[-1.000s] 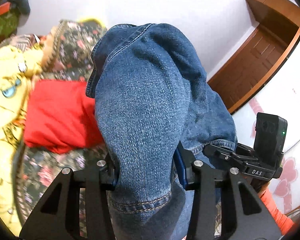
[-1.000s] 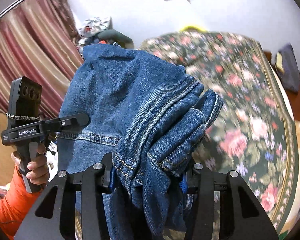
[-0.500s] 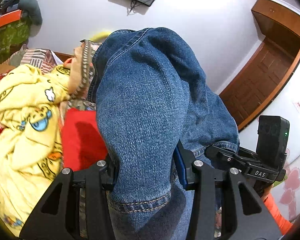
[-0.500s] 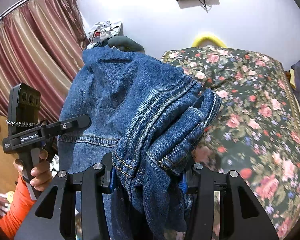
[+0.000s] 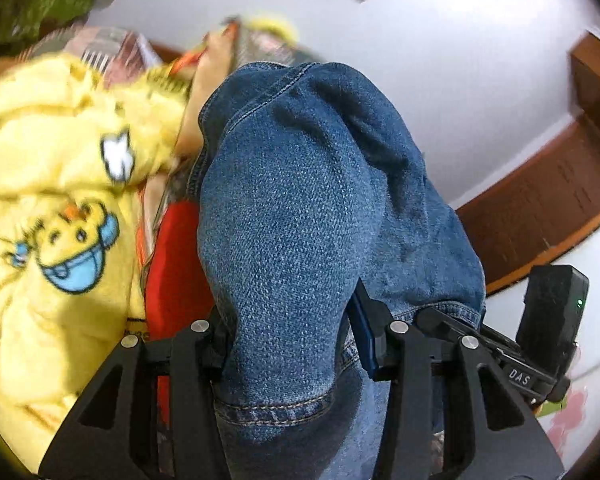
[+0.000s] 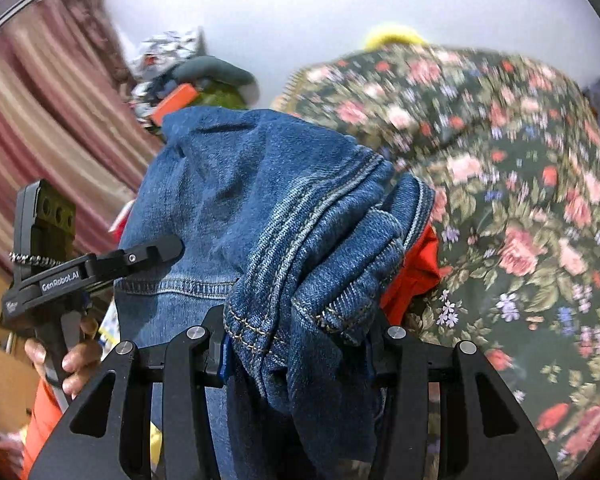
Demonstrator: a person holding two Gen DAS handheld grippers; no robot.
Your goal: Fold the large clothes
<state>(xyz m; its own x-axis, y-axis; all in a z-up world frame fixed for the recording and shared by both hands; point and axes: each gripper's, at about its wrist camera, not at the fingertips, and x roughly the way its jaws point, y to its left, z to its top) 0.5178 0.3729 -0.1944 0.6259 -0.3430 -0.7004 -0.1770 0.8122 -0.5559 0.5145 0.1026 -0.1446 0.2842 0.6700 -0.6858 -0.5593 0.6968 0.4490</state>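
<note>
Blue denim jeans (image 5: pixel 300 216) bulge out between the fingers of my left gripper (image 5: pixel 292 344), which is shut on them. My right gripper (image 6: pixel 300 344) is shut on a bunched, seamed part of the same jeans (image 6: pixel 292 232). The denim hangs down below both grippers and hides the fingertips. The left gripper also shows at the left of the right wrist view (image 6: pixel 100 268), held by a hand. The right gripper shows at the lower right of the left wrist view (image 5: pixel 520 360). Both hold the jeans raised above the bed.
A floral bedspread (image 6: pixel 520 200) covers the bed. A yellow cartoon-print garment (image 5: pixel 52 240) and a red cloth (image 5: pixel 176 272) lie to the left. Striped curtains (image 6: pixel 40 120), a clothes pile (image 6: pixel 180 76) and a wooden door (image 5: pixel 552 200) surround the bed.
Both grippers have swung with the jeans still clamped. The yellow garment now fills the left of the left wrist view. The red cloth has come into the right wrist view.
</note>
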